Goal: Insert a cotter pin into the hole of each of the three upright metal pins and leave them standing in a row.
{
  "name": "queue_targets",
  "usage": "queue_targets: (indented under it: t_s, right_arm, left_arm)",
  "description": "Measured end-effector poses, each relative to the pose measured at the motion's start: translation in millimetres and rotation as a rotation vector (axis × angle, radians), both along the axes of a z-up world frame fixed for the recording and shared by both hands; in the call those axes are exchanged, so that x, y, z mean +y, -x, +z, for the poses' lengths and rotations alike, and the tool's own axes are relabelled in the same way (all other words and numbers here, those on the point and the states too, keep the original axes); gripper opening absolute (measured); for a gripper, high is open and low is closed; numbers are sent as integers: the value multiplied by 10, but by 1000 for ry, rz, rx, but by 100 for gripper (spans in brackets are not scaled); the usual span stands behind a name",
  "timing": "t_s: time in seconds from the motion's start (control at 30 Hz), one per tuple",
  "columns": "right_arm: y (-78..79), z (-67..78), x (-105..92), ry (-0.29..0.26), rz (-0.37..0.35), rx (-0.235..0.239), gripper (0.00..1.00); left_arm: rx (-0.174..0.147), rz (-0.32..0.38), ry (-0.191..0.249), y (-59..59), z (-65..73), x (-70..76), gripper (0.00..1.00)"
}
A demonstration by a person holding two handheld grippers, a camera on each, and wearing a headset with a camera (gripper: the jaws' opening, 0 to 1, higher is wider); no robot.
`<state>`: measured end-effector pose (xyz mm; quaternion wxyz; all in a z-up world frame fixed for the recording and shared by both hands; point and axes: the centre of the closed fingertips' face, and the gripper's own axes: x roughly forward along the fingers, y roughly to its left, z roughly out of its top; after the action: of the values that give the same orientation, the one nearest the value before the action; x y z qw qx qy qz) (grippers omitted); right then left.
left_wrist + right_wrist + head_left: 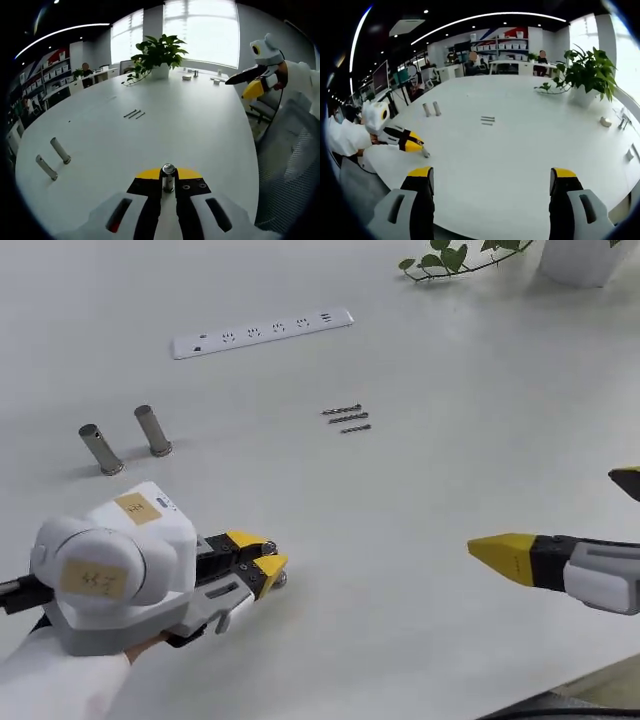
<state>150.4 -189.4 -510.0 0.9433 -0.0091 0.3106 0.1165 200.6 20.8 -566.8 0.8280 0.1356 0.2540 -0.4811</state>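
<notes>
pin [169, 176] is clamped in my left fingers [148, 175], low over the table [420, 500]. right fingers [420, 174] are wide open; three cotters [488, 120] lie straight ahead of them, long axis crosswise, so i judge the right better placed.

Wearing a white sleeve [55, 680]. Showing a white-shelled left claw [268, 556] and right claw [491, 175], jaws black with yellow tips, two yellow stickers [137, 508] on the left.

No legible text: the yellow stickers [93, 580] on the left gripper [262, 562] bear marks too blurred to read.
</notes>
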Motion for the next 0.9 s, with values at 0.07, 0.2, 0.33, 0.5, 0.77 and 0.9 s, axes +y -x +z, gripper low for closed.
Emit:
queue_targets:
  t_s: [0.07,0.2,0.33,0.5,0.77,0.9]
  right_arm:
    - [3,4,-10,-4,0,-1,94]
    - [5,13,-13,-6,2,-4,94]
    - [-4,22,-15,-10,6,-10,94]
    - [-1,47,10,-14,11,-19,94]
    - [2,84,72,-2,52,-27,92]
    - [-39,116,89,-1,59,-36,92]
  left_arm:
    - [2,6,-1,2,0,-12,6]
    - [-3,6,-17,7,-2,-18,6]
    - [-9,0,-30,14,15,-21,6]
    - [-10,11,37,9,194,-27,20]
    - [51,-9,144,159,450,142,61]
    - [78,5,146,265,419,302,73]
